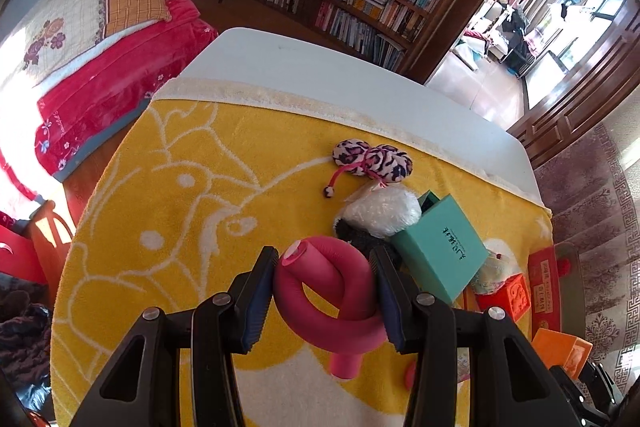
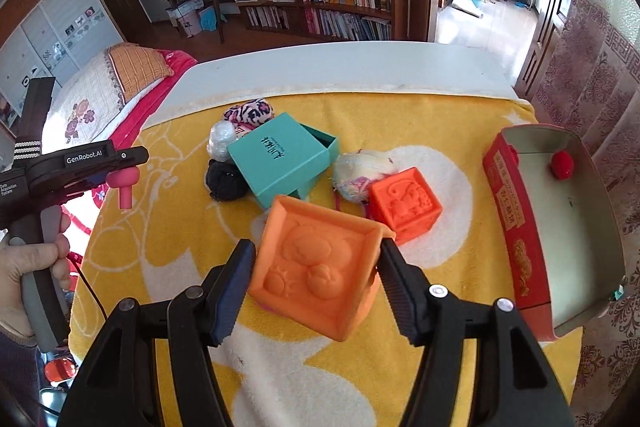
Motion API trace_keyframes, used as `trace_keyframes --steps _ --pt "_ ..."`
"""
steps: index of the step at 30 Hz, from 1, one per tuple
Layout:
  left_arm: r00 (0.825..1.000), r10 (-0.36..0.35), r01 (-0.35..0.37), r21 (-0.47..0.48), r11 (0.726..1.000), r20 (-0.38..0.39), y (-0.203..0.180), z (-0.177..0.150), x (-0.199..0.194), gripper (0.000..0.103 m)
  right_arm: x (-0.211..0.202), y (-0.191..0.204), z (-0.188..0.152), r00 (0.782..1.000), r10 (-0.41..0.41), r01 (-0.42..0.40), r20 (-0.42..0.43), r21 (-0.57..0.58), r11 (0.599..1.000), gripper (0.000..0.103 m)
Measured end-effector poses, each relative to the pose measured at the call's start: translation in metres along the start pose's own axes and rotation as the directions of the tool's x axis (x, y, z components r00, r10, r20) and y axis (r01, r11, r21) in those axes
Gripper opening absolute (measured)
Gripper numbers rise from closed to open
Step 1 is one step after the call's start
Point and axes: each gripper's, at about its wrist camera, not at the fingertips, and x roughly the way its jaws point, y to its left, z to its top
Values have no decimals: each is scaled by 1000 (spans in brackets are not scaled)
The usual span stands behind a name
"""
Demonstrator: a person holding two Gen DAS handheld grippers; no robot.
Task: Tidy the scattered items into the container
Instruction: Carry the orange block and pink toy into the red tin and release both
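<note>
The red container (image 2: 520,227), an open tray with grey inner walls and gold writing and ornament down its red outer side (the characters too small to read), sits at the right edge of the table (image 2: 340,67) on the yellow towel (image 2: 168,247). Inside it lies one small red round item (image 2: 562,165) near the far end; the rest of its floor shows bare. A teal box (image 2: 280,159) lies tilted in the middle of the towel, its lid slid partly off the base; dark characters are printed on the lid, not legible here. Just beside it are a black fuzzy item (image 2: 226,181), a clear-wrapped white bundle (image 2: 222,141), a pink-and-black patterned pouch (image 2: 250,113), a pale cloth bundle (image 2: 360,171) and a darker orange embossed cube (image 2: 404,203).

The right claw (image 2: 316,275) pinches a light orange block (image 2: 316,267) with a bear in relief, held above the towel. The left claw (image 1: 324,287) pinches a knotted pink foam roller (image 1: 324,291), also above the towel. In the right wrist view the left device (image 2: 80,167) reads "GenRobot.AI" and "Data Acquisition System", gripped by a hand (image 2: 28,267)
</note>
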Motion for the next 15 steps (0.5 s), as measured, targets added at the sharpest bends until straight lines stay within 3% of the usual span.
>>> trace_keyframes --steps 9,15 --pt "997 -79 77 122 990 9 -110 -27 -14 49 -52 -122 -9 989 -121 107 82 159 981 67" --pt "991 -136 134 206 969 -4 -175 -42 -19 49 -66 -175 -11 977 -186 158 109 226 961 67"
